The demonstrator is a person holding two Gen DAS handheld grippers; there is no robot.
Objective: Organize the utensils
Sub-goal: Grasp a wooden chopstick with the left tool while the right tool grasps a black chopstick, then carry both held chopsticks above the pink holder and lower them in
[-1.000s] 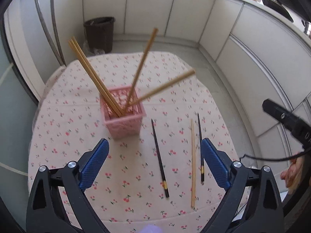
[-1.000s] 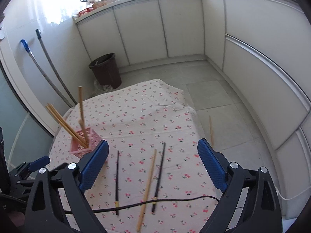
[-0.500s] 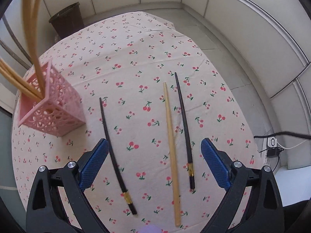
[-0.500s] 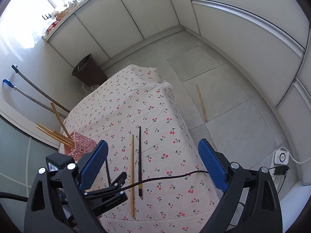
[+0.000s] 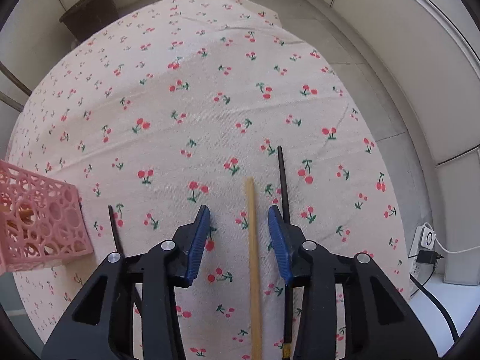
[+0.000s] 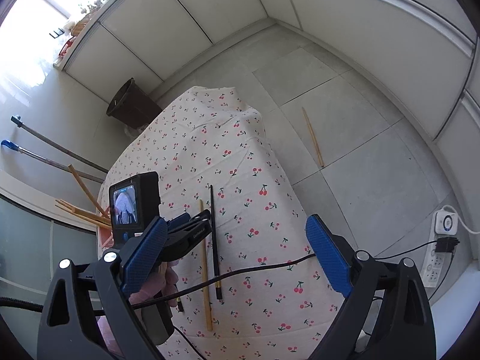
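Pale wooden chopstick (image 5: pixel 253 258), left wrist view: lies lengthwise on the cherry-print tablecloth (image 5: pixel 192 114) near the table's near edge, between the blue pads of the left gripper (image 5: pixel 239 216), closer to the right pad; neither pad touches it, and the jaws, narrowed, are closing about it. Black chopstick (image 5: pixel 283 180): just outside the right pad, roughly parallel to the wooden one, its lower length hidden behind the gripper body, a gold band showing at its near end. Second black chopstick (image 5: pixel 114 228): outside the left pad, mostly hidden behind the gripper arm. Pink openwork basket (image 5: pixel 39 222): at the table's left edge, wooden sticks inside. Dark bin (image 5: pixel 90 12): on the floor beyond the far edge. No writing readable in this view. Right wrist view: right gripper (image 6: pixel 237 249), jaws wide with nothing between the pads, held above the table's near end. Left gripper (image 6: pixel 192 225) seen from behind, carried in a person's hand (image 6: pixel 153 285), its tips down at the wooden chopstick (image 6: pixel 205 267), the black chopstick (image 6: pixel 214 240) just beside; small lettering on the gripper arm too small to read; camera screen (image 6: pixel 124 207) lit. Basket largely hidden behind the camera, wooden sticks (image 6: pixel 84 201) leaning out. One more wooden chopstick (image 6: pixel 312 136) on the floor tiles, well apart from the table. Power strip (image 6: pixel 435 258) at right, markings unreadable.
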